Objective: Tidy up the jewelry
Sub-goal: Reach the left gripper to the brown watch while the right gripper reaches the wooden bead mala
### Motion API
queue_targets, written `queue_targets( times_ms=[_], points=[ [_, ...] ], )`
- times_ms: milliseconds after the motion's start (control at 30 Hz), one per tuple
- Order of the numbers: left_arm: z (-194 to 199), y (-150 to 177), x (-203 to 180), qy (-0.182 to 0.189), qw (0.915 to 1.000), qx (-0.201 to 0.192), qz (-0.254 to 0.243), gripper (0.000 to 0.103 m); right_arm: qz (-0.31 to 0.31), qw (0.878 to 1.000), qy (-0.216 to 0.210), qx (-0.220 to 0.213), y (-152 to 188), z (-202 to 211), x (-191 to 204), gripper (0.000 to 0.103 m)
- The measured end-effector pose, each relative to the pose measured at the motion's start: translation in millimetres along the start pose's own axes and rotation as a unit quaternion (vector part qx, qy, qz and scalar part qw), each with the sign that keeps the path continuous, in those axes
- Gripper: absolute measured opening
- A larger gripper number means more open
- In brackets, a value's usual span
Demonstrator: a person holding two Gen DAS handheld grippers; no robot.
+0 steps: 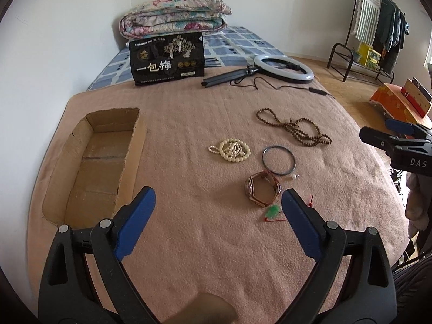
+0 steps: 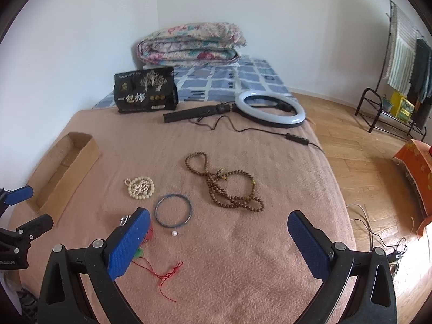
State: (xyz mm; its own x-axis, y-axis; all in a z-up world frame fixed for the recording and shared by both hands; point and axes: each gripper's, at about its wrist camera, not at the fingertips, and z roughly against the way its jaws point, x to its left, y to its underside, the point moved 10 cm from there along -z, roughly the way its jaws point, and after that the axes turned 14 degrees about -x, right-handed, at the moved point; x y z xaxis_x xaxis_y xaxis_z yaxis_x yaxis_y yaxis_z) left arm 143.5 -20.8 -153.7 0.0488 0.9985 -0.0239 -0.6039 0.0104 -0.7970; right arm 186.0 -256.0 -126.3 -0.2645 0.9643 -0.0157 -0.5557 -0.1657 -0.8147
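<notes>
My left cam sits low over the pinkish-brown fleece blanket (image 1: 189,124), facing the far wall, open cardboard box (image 1: 91,162) on its left. My right cam looks the same way from further right. Both catch the white bead strand (image 1: 230,149) (image 2: 140,186) mid-bed.

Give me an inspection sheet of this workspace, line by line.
Surface: pink blanket over the bed.
Job's things: cardboard box holds nothing; pearl strand, brown bead necklace, bangle, watch, loose pearl, green pendant on red cord lie outside it.
Clutter: black snack bag, ring light.
Grippers: left gripper and right gripper open, holding nothing.
Cables: ring light cord crosses the blanket.
Surroundings: folded quilt, clothes rack.
</notes>
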Motion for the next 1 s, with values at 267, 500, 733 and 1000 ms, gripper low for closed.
queue_targets(
  times_ms=[267, 500, 733, 1000],
  points=[
    [-20.7, 7.9, 0.7, 0.0, 0.9996, 0.025, 0.009, 0.096, 0.008, 0.999, -0.027, 0.023, 2.6, -23.4, 4.1, 0.103],
    [-40.6, 19.4, -7.0, 0.018, 0.9975, 0.061, 0.032, 0.085, -0.004, 0.999, -0.023, 0.041, 3.9, -55.3, -19.4, 0.103],
    [-61.1, 29.1, -19.0, 0.039, 0.9939, 0.092, 0.047, 0.084, -0.013, 0.997, -0.043, 0.069, 14.3, -95.8, -33.7, 0.101],
    [-89.8, 42.0, -22.2, 0.037, 0.9906, 0.12, 0.056, 0.074, -0.034, 0.993, -0.05, 0.103, 32.3, -140.0, -46.9, 0.099]
  ],
)
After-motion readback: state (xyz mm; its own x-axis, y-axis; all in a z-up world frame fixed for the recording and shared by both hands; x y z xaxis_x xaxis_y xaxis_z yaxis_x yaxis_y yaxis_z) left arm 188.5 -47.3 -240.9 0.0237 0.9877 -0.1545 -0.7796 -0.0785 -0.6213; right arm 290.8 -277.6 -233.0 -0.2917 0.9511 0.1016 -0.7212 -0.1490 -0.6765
